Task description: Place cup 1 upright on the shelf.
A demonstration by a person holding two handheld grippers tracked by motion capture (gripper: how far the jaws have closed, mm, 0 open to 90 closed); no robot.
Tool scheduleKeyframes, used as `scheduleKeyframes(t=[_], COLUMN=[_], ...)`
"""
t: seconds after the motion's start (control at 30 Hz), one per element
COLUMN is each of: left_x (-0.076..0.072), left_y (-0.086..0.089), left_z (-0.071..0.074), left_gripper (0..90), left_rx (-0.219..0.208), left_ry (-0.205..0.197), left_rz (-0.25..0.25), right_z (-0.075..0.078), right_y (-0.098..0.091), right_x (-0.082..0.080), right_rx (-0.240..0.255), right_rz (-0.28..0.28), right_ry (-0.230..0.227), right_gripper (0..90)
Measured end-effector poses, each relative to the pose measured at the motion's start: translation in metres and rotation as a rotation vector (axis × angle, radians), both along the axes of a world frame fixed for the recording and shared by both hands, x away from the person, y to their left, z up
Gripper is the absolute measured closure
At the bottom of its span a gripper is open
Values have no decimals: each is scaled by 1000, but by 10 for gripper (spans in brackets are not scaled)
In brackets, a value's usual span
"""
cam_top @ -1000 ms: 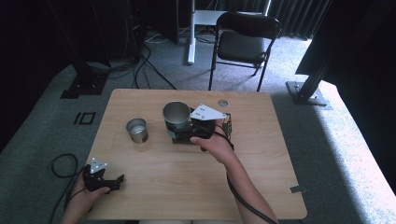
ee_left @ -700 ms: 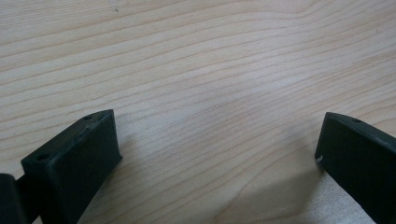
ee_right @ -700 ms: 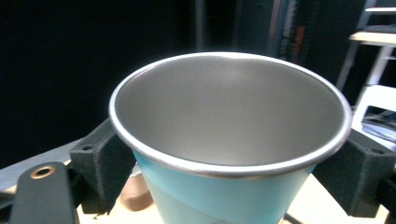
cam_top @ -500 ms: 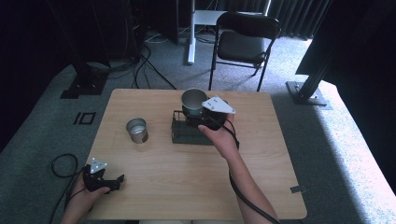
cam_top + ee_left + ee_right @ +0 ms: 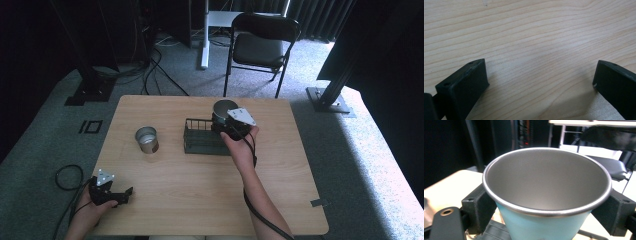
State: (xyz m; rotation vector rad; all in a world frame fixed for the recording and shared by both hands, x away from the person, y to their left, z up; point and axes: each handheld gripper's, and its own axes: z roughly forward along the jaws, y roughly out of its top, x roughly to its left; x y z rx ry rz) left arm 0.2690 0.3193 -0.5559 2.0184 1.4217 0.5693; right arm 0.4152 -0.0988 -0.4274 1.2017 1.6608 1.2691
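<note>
Overall light: uneven; bright daylight patch on the floor (image 5: 380, 150) at right, deep darkness along the back and left.
Table (image 5: 165, 200): evenly lit, pale wood, no glare.
Shadows: soft, short, falling beside the wire basket (image 5: 202, 142) and small tin (image 5: 147, 139).
Left gripper view: sharp wood grain, faint sheen mid-frame, dim shadow under the left claw (image 5: 541, 82).
Right gripper view: cup (image 5: 546, 195) close, rim slightly soft; background dark and blurred, white window glow top right.
High view: low resolution, mildly grainy.

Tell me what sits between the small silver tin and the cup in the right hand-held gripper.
In the high view, the black wire basket lies between the small silver tin and the light-blue metal cup.
</note>
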Motion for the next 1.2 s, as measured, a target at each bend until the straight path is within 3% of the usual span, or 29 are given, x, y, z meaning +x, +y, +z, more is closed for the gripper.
scheduleKeyframes(t=[0.27,0.6,0.9,1.2], left_x=[0,0,0,0], left_y=[0,0,0,0], left_z=[0,0,0,0], left_gripper=[2,3,2,2], left_rx=[0,0,0,0], left_ry=[0,0,0,0], left_rz=[0,0,0,0], right_z=[-20,-38,-51,-51], right_y=[-9,-11,-9,-11], right_x=[3,2,1,2], right_rx=[-1,13,-10,12], right_rz=[-81,-101,-102,-102], right_ry=[39,56,69,80], right_gripper=[134,134,134,132])
